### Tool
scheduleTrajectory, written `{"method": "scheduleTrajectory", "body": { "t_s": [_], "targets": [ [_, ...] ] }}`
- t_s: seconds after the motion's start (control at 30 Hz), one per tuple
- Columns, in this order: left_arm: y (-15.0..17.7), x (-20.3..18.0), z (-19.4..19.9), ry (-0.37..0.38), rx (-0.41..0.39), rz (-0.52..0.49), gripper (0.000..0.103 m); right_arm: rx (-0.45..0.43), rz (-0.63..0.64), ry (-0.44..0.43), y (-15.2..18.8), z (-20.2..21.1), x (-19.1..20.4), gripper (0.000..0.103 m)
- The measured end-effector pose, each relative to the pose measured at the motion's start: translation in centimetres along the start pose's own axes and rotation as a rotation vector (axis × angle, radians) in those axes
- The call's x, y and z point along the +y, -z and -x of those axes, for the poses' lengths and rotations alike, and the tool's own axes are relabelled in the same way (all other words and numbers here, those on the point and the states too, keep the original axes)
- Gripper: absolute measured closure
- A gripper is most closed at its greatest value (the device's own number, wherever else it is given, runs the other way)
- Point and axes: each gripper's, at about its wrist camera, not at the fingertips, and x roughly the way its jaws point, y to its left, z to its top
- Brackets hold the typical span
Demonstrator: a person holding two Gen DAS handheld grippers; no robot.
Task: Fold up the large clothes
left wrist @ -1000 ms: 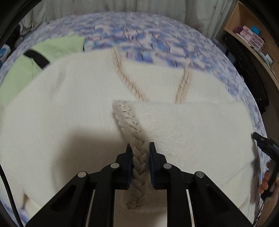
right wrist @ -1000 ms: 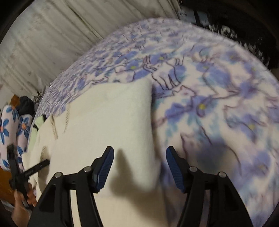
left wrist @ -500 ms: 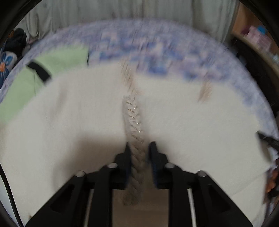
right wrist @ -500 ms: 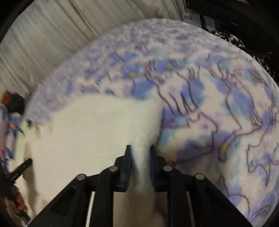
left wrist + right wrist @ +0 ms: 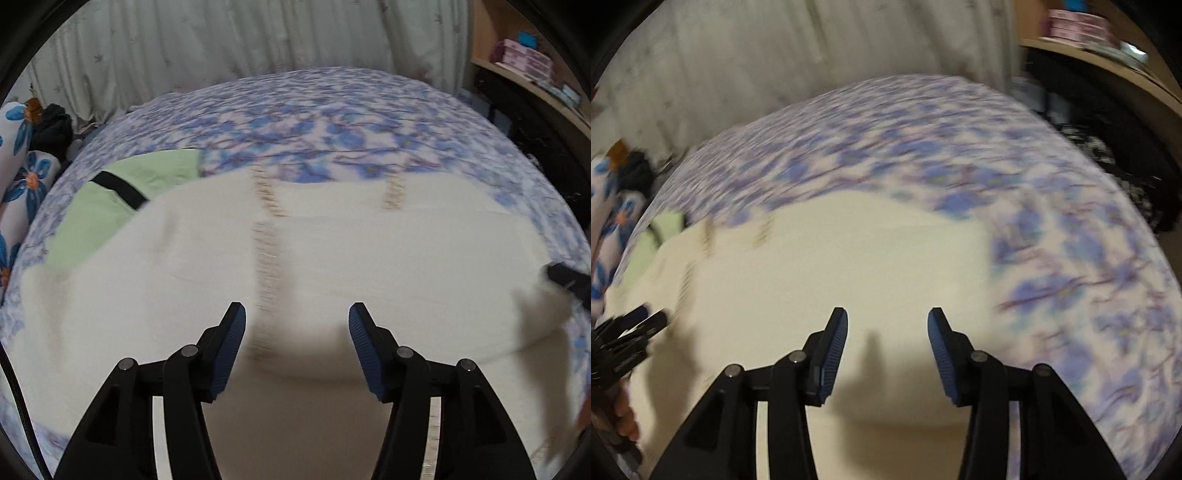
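A large cream fleece garment (image 5: 369,258) with braided beige trim (image 5: 267,258) lies spread on the bed, its near part folded over onto the rest. My left gripper (image 5: 297,319) is open and empty above the garment, just right of the trim. My right gripper (image 5: 888,325) is open and empty above the garment's (image 5: 849,266) right part. Each gripper shows at the edge of the other's view: the right one in the left wrist view (image 5: 565,278) and the left one in the right wrist view (image 5: 628,328). Both views are blurred by motion.
The bed has a blue-and-purple flowered blanket (image 5: 332,122). A light green garment with a black strap (image 5: 122,192) lies at the cream one's far left. Flowered pillows (image 5: 18,177) lie left, curtains (image 5: 240,37) behind, and a wooden shelf with boxes (image 5: 524,55) at the right.
Both grippers let go: the left released the braided trim, the right released the garment edge it had closed on half a second ago. Both pulled back and up.
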Motion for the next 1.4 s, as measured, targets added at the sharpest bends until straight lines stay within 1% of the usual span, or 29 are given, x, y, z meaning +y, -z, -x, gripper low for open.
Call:
{"method": "scheduleTrajectory", "body": {
  "t_s": [0.1,0.17,0.2,0.23,0.27,0.3,0.33,0.4,0.43,0.5,0.53,0.57,0.6,0.7,0.8,0.9,0.97,1.13,1.4],
  "targets": [
    [1.1,-2.2,-0.7,0.037,0.012,0.009,0.046,0.048,0.06,-0.047,1.8,-1.9,3.6,0.058],
    [1.9,-3.0,-2.1,0.046,0.06,0.02,0.046,0.072,0.101,-0.022,2.9,-3.0,4.7,0.058],
    [2.2,-3.1,-2.7,0.039,0.074,0.022,0.045,0.079,0.111,-0.006,3.3,-3.4,4.7,0.058],
    [2.6,-3.0,-3.2,0.034,0.066,0.026,0.043,0.071,0.113,0.0,3.7,-3.3,4.4,0.058],
    [2.7,-2.8,-3.2,0.034,0.052,0.026,0.04,0.059,0.114,0.013,3.9,-3.1,3.9,0.059],
    [2.7,-2.5,-3.2,0.034,0.049,0.024,0.039,0.043,0.114,0.059,3.9,-2.8,2.9,0.059],
    [2.7,-2.4,-3.2,0.034,0.051,0.024,0.038,0.023,0.112,0.133,3.9,-2.4,1.4,0.059],
    [2.5,-1.7,-3.2,0.024,0.057,0.031,0.038,0.004,0.084,0.212,3.9,-1.8,-1.5,0.059],
    [2.5,-1.5,-3.0,0.022,0.06,0.038,0.038,0.004,0.051,0.211,3.9,-1.6,-3.5,0.061],
    [2.5,-1.0,-3.0,0.029,0.066,0.053,0.038,0.008,-0.013,0.163,3.9,-0.8,-6.0,0.073],
    [2.5,-0.9,-3.0,0.034,0.069,0.059,0.038,0.008,-0.022,0.191,3.9,-0.5,-6.5,0.073],
    [2.5,-0.9,-2.9,0.031,0.072,0.06,0.038,0.009,-0.025,0.248,3.9,-0.2,-6.9,0.069],
    [2.3,-0.9,-3.2,0.03,0.075,0.061,0.038,0.004,-0.04,0.242,3.9,0.1,-7.3,0.066],
    [2.3,-1.1,-3.0,0.014,0.087,0.061,0.037,0.019,-0.118,0.172,4.1,0.4,-8.4,0.066],
    [2.3,-1.0,-2.6,0.017,0.107,0.082,0.037,0.014,-0.138,0.152,4.8,1.2,-8.3,0.066],
    [2.7,-0.9,-1.8,0.029,0.117,0.091,0.037,0.008,-0.135,0.132,5.2,2.1,-7.3,0.066],
    [3.1,-1.0,-0.7,0.025,0.109,0.082,0.037,0.006,-0.132,0.122,5.5,2.8,-6.6,0.066],
    [4.4,-1.3,2.1,0.021,0.082,0.056,0.037,0.003,-0.145,0.054,6.8,4.4,-4.9,0.066],
    [7.5,-1.6,6.7,0.006,0.057,0.038,0.036,0.025,-0.166,-0.014,10.6,6.6,-2.6,0.066]
  ]
}}
